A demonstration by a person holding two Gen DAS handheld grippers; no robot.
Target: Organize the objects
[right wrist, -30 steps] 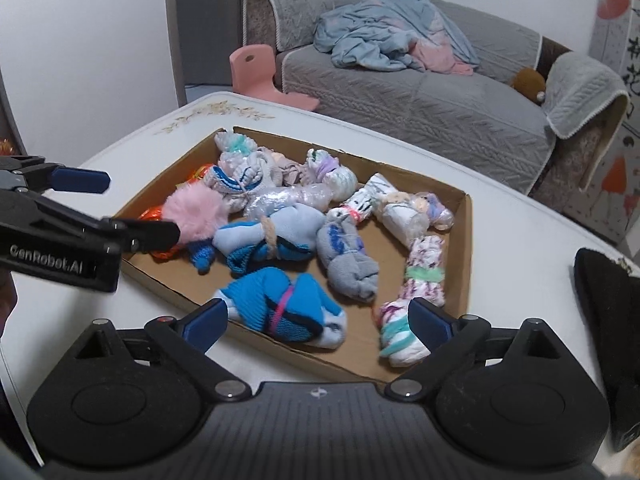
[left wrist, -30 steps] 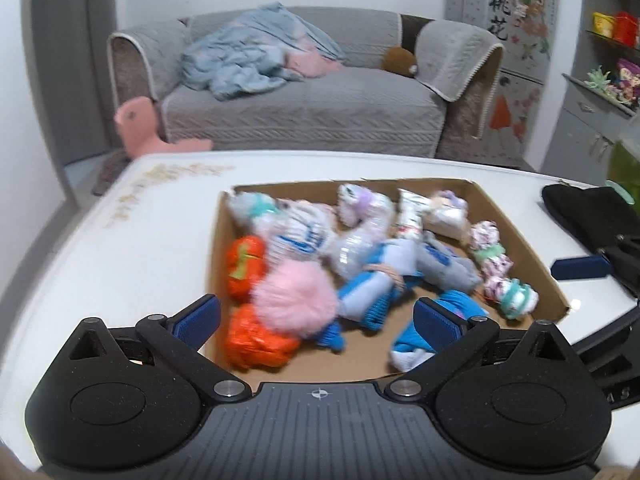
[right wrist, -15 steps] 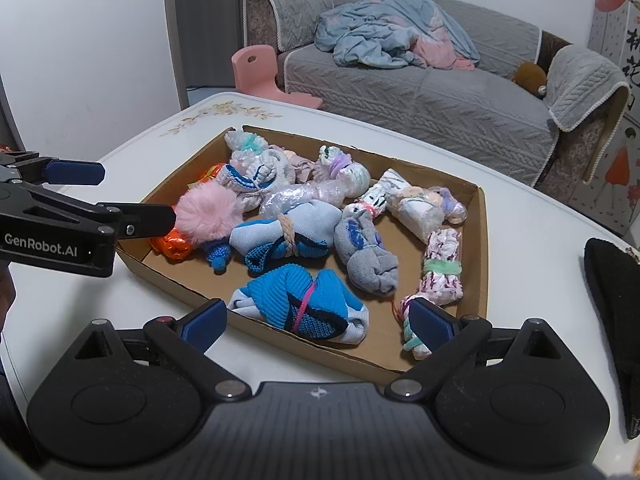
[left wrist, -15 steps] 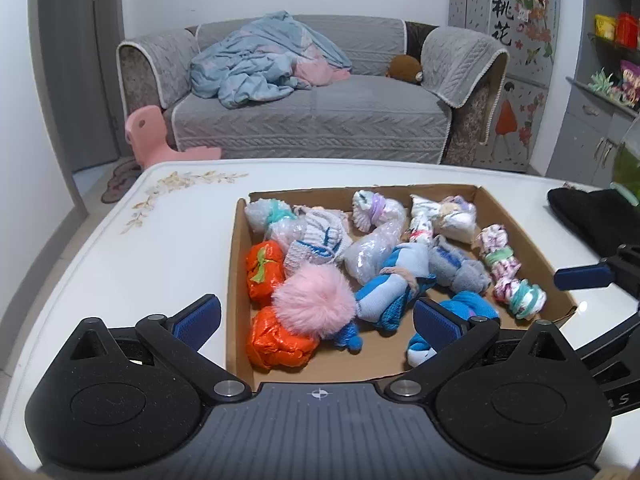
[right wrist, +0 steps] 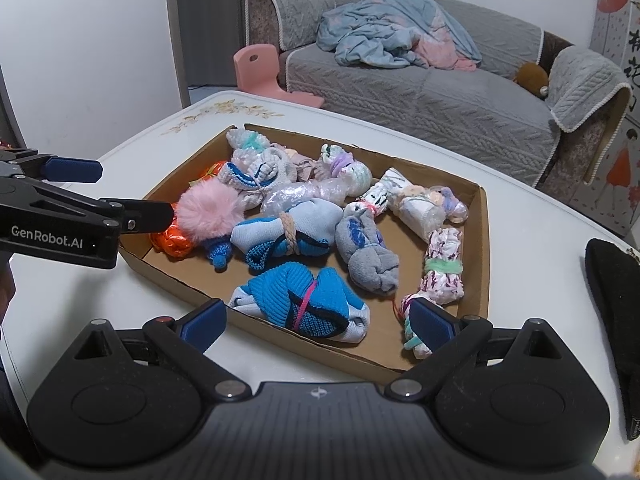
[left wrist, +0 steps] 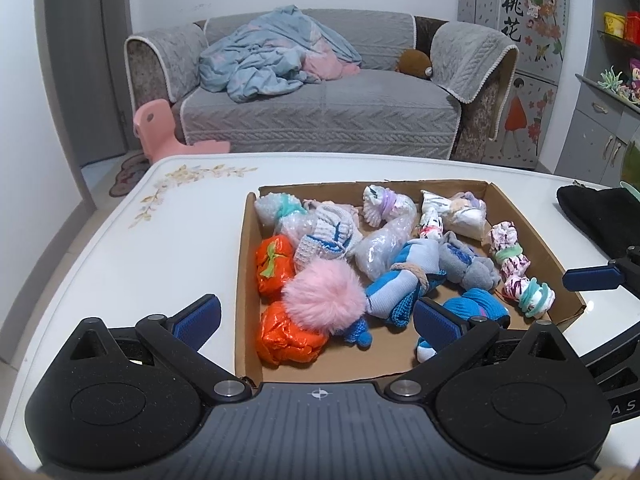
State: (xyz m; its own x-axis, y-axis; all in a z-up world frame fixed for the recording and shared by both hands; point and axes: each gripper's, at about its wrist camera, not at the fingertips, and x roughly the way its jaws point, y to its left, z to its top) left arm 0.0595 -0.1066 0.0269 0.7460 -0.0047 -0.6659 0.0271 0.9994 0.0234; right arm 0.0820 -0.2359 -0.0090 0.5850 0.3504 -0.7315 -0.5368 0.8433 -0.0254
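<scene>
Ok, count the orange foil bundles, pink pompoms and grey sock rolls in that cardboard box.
orange foil bundles: 2
pink pompom: 1
grey sock roll: 1
Total: 4

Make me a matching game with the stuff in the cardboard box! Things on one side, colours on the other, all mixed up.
Things:
1. fluffy pompom
2. shiny foil bundle
3. knitted sock bundle tied with a pink band
4. rolled sock in the middle of the cardboard box

Colours:
A. grey with blue patches
B. pink
C. bright blue
D. orange

Pairs: 1-B, 2-D, 3-C, 4-A
</scene>
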